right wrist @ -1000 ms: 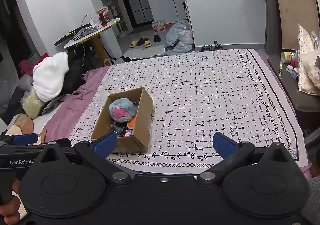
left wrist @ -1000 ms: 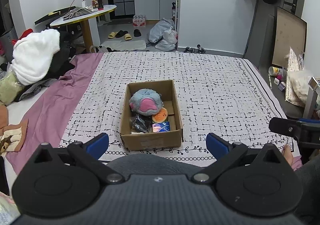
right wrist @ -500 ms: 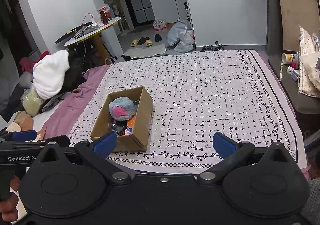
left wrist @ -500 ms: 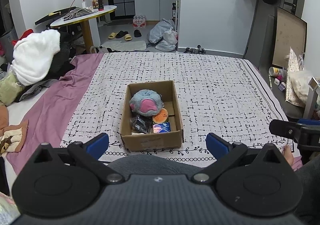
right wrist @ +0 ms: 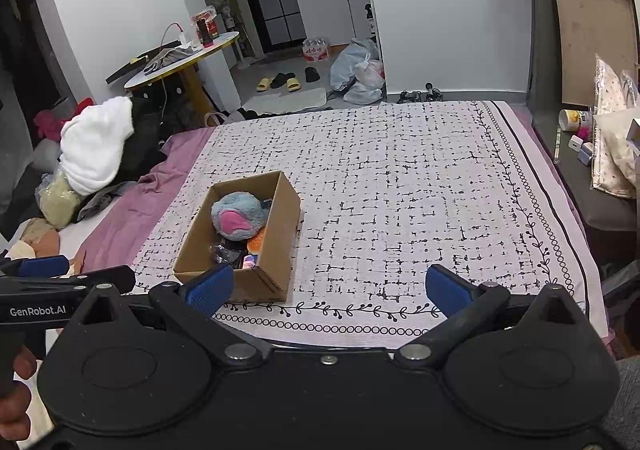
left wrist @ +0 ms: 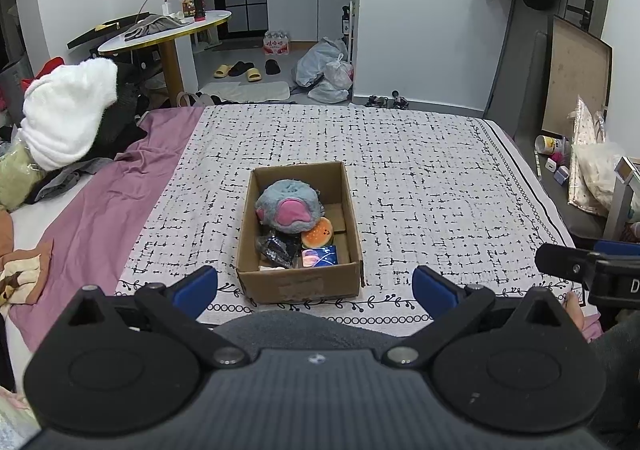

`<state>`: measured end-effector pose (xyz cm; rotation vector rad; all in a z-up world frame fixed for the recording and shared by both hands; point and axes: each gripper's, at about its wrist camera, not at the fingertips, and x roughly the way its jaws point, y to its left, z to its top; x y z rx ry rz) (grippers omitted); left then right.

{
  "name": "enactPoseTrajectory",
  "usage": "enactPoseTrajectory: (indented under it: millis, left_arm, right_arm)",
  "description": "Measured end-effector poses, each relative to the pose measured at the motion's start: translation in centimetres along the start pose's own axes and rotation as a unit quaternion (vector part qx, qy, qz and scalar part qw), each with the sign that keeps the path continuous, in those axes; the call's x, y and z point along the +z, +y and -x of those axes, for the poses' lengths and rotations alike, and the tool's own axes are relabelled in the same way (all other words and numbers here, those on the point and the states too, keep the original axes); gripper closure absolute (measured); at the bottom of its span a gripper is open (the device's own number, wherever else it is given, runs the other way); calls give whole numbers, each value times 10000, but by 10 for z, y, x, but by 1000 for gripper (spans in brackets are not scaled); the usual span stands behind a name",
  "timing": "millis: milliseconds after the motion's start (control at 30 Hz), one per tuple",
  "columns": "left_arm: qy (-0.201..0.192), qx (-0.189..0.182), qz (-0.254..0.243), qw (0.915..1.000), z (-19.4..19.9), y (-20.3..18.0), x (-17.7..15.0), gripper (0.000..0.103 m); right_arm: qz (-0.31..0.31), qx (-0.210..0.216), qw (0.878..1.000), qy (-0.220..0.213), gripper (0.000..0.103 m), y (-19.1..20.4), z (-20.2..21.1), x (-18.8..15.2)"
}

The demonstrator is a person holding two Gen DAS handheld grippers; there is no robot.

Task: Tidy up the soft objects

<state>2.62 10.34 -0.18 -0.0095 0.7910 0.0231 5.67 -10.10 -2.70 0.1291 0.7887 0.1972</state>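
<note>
A cardboard box [left wrist: 298,282] stands on the patterned bedspread [left wrist: 420,186] near the bed's front edge. Inside lie a blue-grey and pink plush [left wrist: 289,206], an orange round toy [left wrist: 318,233], a black crumpled item [left wrist: 277,248] and a small blue printed packet [left wrist: 319,256]. My left gripper [left wrist: 315,287] is open and empty, held back just in front of the box. My right gripper [right wrist: 329,287] is open and empty, to the right of the box [right wrist: 276,246], which shows the plush [right wrist: 238,215] in that view too.
A white fluffy bundle [left wrist: 66,112] and dark clothes are piled at the bed's left side on a purple sheet [left wrist: 100,218]. A round table [left wrist: 168,30] stands behind. Bags and small items lie on a ledge at the right [left wrist: 588,174].
</note>
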Motion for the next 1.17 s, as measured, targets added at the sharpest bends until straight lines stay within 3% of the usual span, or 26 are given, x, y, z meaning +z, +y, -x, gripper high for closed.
enactPoseTrajectory:
  millis: [1167]
  left_arm:
    - [0,-102,-2,9999,-1,-1,-5,0]
  right_arm:
    - [117,-84,9999,-43,0,1,1,-1]
